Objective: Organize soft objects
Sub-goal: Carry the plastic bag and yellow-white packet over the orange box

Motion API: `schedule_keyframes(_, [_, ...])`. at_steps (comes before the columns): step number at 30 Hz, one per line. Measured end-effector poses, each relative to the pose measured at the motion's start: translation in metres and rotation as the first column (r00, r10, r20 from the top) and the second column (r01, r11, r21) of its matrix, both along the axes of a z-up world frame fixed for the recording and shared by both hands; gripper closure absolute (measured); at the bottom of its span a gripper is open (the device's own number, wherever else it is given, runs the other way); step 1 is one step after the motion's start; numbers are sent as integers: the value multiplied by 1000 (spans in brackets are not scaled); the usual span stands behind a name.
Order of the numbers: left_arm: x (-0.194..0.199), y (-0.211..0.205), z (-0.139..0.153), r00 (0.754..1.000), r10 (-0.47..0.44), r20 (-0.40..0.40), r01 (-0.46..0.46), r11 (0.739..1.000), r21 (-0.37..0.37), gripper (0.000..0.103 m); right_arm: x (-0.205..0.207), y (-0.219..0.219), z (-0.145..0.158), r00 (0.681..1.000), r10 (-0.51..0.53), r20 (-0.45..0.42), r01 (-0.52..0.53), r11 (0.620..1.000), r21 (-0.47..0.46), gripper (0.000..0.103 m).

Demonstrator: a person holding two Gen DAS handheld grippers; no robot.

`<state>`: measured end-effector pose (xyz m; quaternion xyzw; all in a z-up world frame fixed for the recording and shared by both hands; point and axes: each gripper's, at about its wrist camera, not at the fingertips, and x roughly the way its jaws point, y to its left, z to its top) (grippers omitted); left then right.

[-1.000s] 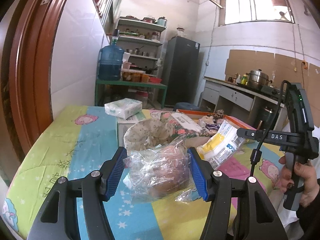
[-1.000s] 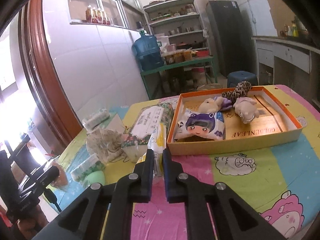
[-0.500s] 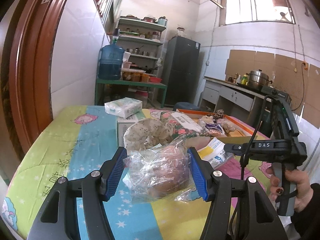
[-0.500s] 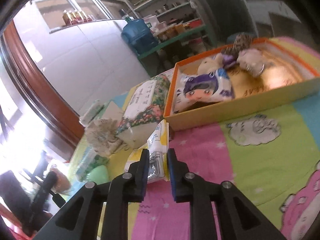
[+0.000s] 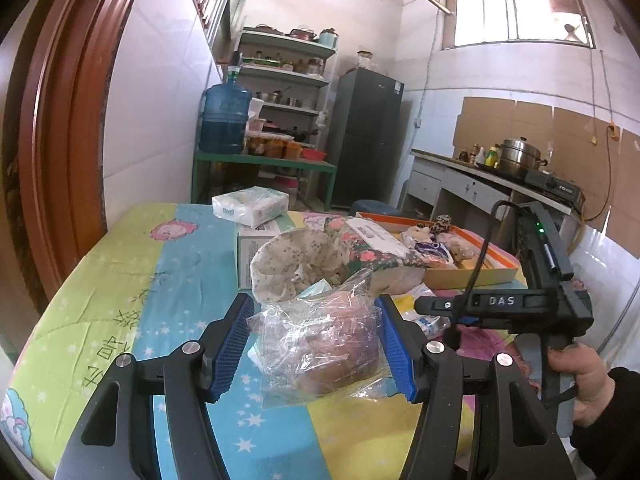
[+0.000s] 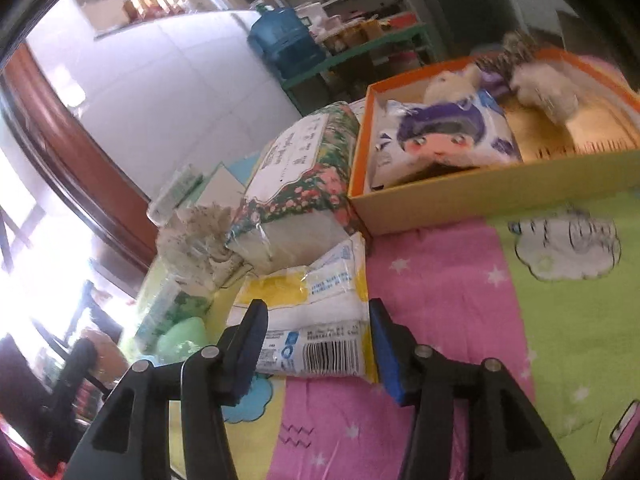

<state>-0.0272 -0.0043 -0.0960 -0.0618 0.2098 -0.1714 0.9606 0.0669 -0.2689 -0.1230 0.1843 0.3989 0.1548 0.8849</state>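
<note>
My left gripper [image 5: 316, 346] is shut on a crumpled clear plastic bag [image 5: 320, 340] with something pinkish-brown inside, held just over the quilt. My right gripper [image 6: 316, 344] is open, its blue pads on either side of a yellow and white pack [image 6: 316, 312] lying on the quilt. The right gripper also shows in the left wrist view [image 5: 424, 304]. An orange box [image 6: 492, 184] at the right holds a cartoon-face tissue pack [image 6: 444, 136] and plush toys [image 6: 544, 84].
A floral tissue pack [image 6: 304, 168] lies beside the box, with a beige fabric bundle [image 5: 300, 260] and a white carton [image 5: 246, 248] behind it. A white tissue pack [image 5: 252, 206] sits on the carton. Green items [image 6: 180, 332] lie at the left. The colourful quilt [image 5: 140, 280] covers the surface.
My right gripper was shut on the yellow and white pack; it lowered the pack onto the quilt and has opened. My left gripper has stayed still with the bag.
</note>
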Motion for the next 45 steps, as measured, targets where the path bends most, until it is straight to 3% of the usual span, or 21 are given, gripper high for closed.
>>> schedule_keyframes(7, [0, 0, -2, 1000, -2, -5, 2, 1000, -4, 39, 10, 25, 4, 999, 50, -21, -53, 984, -169, 49])
schedule_keyframes(9, [0, -1, -3, 1000, -2, -5, 2, 1000, -5, 39, 10, 30, 5, 999, 43, -19, -46, 979, -200, 55])
schedule_keyframes(13, [0, -1, -3, 1000, -1, -6, 1, 1000, -5, 39, 5, 29, 6, 999, 51, 4, -50, 987, -153, 73])
schedule_keyframes(19, [2, -4, -3, 1000, 14, -15, -14, 1000, 8, 39, -17, 26, 21, 994, 64, 90, -52, 990, -131, 84])
schedule_keyframes(31, [3, -6, 12, 1000, 10, 23, -10, 1000, 12, 39, -53, 21, 80, 966, 55, 252, -16, 988, -154, 89])
schedule_keyframes(45, [15, -44, 61, 991, -46, 123, 41, 998, 39, 39, -63, -23, 129, 931, -29, 365, 91, 984, -153, 89])
